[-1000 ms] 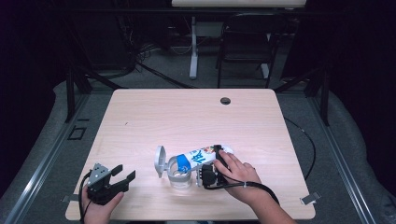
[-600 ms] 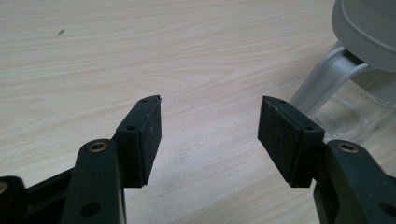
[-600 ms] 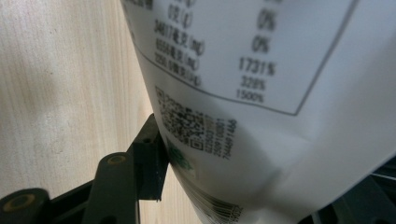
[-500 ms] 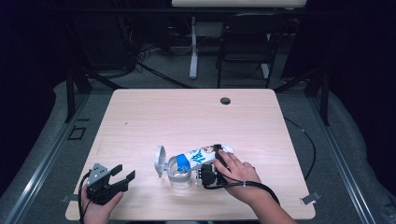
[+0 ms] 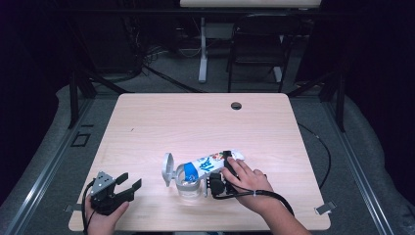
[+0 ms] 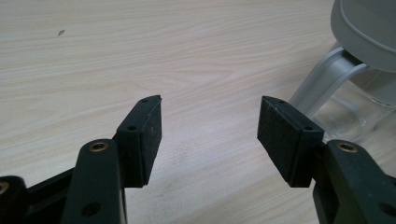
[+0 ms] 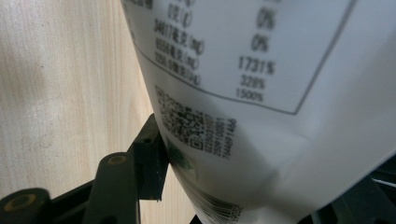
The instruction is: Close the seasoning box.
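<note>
A: Jaws? Right gripper (image 5: pixel 219 182) is clamped on the pouch (image 5: pixel 210 164) near its bottom end; left gripper (image 5: pixel 128 183) stands wide, nothing between.

B: Pouch position?

A: Tilted, long axis slanting down-left, mouth over the clear jar (image 5: pixel 188 186) at the tabletop's (image 5: pixel 195 122) front middle — lid (image 5: pixel 168 169) flipped open. The right hand has it; the left sits well apart.

B: Look?

A: White with blue print, barcode and nutrition table — soft, creased.

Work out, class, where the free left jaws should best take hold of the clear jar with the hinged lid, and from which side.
Probably the jar's grey lid arm: it juts out on the side facing the open left gripper, a slim bar likely to fit those jaws. Come in level from the left.
</note>
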Motion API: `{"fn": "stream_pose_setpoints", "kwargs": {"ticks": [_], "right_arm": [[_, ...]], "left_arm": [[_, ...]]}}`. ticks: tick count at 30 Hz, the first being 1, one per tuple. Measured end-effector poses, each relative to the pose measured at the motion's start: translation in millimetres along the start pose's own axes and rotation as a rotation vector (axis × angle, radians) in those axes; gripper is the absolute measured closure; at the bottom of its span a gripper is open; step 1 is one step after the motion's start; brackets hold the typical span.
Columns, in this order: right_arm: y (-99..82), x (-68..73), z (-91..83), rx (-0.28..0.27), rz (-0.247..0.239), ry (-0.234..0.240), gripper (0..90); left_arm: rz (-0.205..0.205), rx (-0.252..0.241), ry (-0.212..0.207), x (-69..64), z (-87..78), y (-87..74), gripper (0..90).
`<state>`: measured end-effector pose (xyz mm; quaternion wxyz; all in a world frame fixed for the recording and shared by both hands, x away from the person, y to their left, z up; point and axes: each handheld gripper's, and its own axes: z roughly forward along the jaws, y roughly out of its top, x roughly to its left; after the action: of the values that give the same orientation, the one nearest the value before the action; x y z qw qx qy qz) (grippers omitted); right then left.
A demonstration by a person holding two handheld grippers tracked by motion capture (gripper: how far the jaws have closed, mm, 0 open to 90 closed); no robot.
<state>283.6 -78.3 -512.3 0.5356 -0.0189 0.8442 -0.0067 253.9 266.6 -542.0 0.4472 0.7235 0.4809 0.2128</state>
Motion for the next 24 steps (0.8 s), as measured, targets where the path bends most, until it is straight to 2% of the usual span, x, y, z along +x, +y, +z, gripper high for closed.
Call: {"fn": "stream_pose_setpoints", "kwargs": {"ticks": [8,11,24], "right_arm": [[1.2,0.6,-0.5,0.004,0.006,0.001,45.0],[2.2,-0.2,-2.3,0.023,-0.012,-0.010,45.0],[3.7,0.1,-2.7,0.024,-0.017,-0.018,45.2]], "left_arm": [[0.002,0.004,0.000,0.2,-1.4,-0.1,40.4],[0.003,0.008,0.001,0.1,-1.9,0.0,40.4],[0.003,0.002,-0.001,-0.3,-1.8,-0.4,40.4]]}}
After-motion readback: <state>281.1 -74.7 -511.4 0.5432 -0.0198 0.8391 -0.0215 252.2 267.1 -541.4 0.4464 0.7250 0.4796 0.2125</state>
